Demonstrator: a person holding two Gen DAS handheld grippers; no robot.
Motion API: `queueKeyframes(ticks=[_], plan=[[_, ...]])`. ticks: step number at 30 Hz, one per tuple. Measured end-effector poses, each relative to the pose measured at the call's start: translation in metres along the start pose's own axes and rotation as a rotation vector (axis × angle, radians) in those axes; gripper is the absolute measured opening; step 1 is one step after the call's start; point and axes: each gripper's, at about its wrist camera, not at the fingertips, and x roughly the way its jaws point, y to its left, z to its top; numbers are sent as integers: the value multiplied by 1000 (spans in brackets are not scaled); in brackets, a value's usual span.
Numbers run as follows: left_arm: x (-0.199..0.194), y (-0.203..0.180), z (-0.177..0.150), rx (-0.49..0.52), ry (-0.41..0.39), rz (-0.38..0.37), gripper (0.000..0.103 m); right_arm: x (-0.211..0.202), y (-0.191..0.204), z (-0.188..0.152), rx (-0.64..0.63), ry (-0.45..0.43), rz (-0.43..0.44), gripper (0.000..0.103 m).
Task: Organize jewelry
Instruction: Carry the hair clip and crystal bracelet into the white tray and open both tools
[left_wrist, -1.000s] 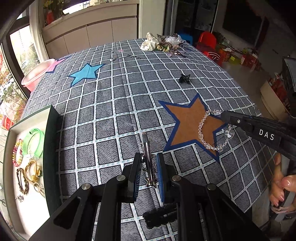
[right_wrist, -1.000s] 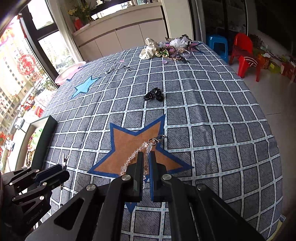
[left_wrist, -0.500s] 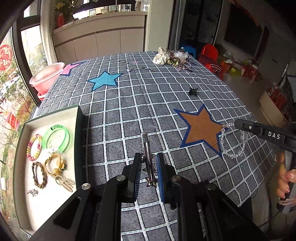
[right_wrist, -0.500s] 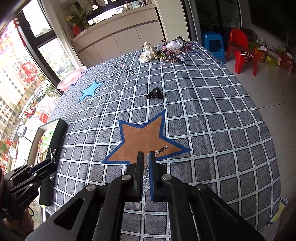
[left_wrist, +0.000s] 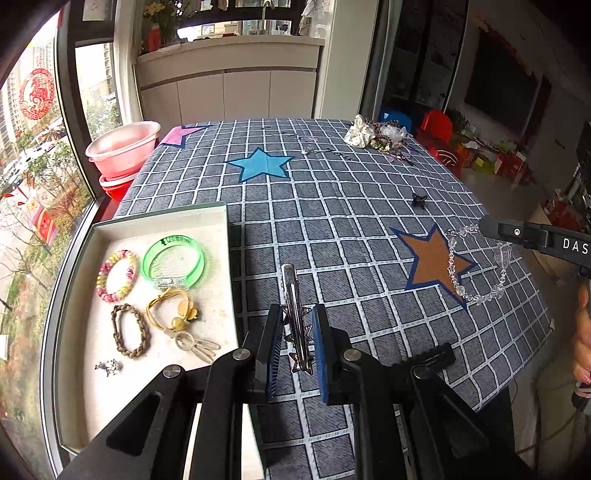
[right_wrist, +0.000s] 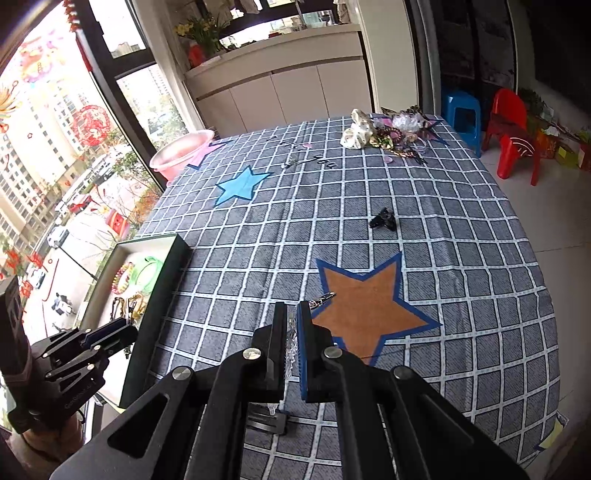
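My left gripper (left_wrist: 297, 332) is shut on a silver hair clip (left_wrist: 295, 306) with star studs, held above the checked tablecloth just right of the open jewelry box (left_wrist: 162, 225). The box holds a green bangle (left_wrist: 173, 262), a pink-yellow bracelet (left_wrist: 115, 275), a brown braided band (left_wrist: 130, 330) and a gold hair tie (left_wrist: 173, 310). My right gripper (right_wrist: 291, 328) is shut on a clear bead bracelet (left_wrist: 476, 266), which hangs in the air over the brown star (right_wrist: 369, 306). The right gripper also shows at the right of the left wrist view (left_wrist: 487, 227).
A small black claw clip (right_wrist: 383, 218) lies mid-table. A pile of scrunchies and jewelry (right_wrist: 384, 134) sits at the far edge. A pink basin (left_wrist: 123, 147) stands beyond the far left corner. Red chairs (right_wrist: 511, 133) and a blue stool stand right of the table.
Both grippers have risen and pulled back from the table. The bead bracelet has lifted off the brown star. The jewelry box has come fully into the left wrist view.
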Motion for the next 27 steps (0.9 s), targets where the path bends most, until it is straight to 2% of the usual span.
queueKeyframes(ticks=[8, 19, 23, 27], plan=[[-18, 51, -20, -69, -15, 62, 24, 12, 84, 11, -132, 15, 106, 5], [-30, 122, -54, -170, 4, 168, 24, 55, 203, -2, -304, 92, 267, 5], [-28, 137, -63, -193, 18, 187, 24, 71, 234, -14, -343, 137, 316, 5], [-23, 145, -69, -202, 35, 195, 24, 89, 250, -28, -355, 186, 348, 5]])
